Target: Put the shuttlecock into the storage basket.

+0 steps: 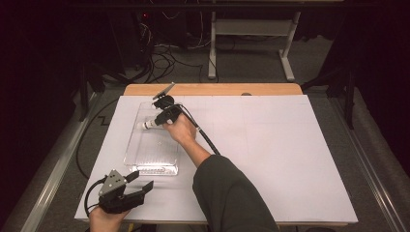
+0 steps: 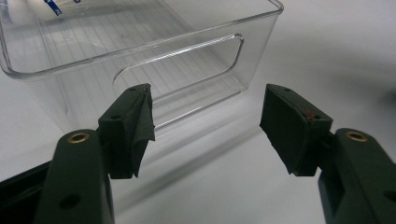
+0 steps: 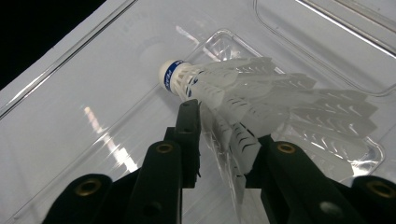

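A white feathered shuttlecock (image 1: 146,125) with a blue band round its cork lies in a clear plastic bin (image 1: 131,145) at the left of the table. In the right gripper view the shuttlecock (image 3: 252,93) rests on the bin floor (image 3: 84,107), cork pointing away. My right gripper (image 3: 224,126) has its jaws apart on either side of the feather skirt, which keeps its flared shape. My right gripper (image 1: 154,121) reaches into the far half of the bin. My left gripper (image 1: 143,179) stands open at the near left corner, its jaws (image 2: 205,126) facing the bin's handle cut-out (image 2: 187,60).
A white sheet (image 1: 270,145) covers the table, with a wooden edge (image 1: 212,89) at the back. The right gripper's black cable (image 1: 205,137) trails across the sheet beside the forearm. A white frame and loose cables stand on the floor beyond the table.
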The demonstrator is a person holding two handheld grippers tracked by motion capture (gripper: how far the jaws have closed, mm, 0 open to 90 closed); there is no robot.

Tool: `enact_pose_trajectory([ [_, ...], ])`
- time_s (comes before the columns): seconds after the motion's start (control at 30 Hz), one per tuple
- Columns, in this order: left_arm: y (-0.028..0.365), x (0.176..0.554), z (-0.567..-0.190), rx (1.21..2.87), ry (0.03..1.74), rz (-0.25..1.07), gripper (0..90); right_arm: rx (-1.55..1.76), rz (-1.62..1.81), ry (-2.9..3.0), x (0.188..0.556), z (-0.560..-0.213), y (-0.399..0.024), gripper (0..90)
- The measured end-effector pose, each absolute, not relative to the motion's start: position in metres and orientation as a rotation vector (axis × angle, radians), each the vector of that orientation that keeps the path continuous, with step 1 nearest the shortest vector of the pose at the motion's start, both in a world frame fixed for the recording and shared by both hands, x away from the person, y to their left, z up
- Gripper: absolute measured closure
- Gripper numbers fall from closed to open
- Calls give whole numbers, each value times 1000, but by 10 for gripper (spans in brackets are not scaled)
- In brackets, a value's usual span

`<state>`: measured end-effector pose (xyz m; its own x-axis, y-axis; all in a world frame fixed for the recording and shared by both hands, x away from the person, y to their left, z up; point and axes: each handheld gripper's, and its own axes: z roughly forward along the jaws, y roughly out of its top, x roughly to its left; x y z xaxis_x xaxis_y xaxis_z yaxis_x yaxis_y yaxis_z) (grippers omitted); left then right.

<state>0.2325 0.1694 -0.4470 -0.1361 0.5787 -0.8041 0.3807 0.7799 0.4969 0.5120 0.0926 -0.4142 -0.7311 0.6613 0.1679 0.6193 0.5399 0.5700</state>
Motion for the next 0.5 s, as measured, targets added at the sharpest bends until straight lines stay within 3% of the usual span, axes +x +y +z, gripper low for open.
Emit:
enact_pose_trajectory([
  [0.5,171,232,-447,758,1740,212,356,1126,934,2714,510,-411,91,705],
])
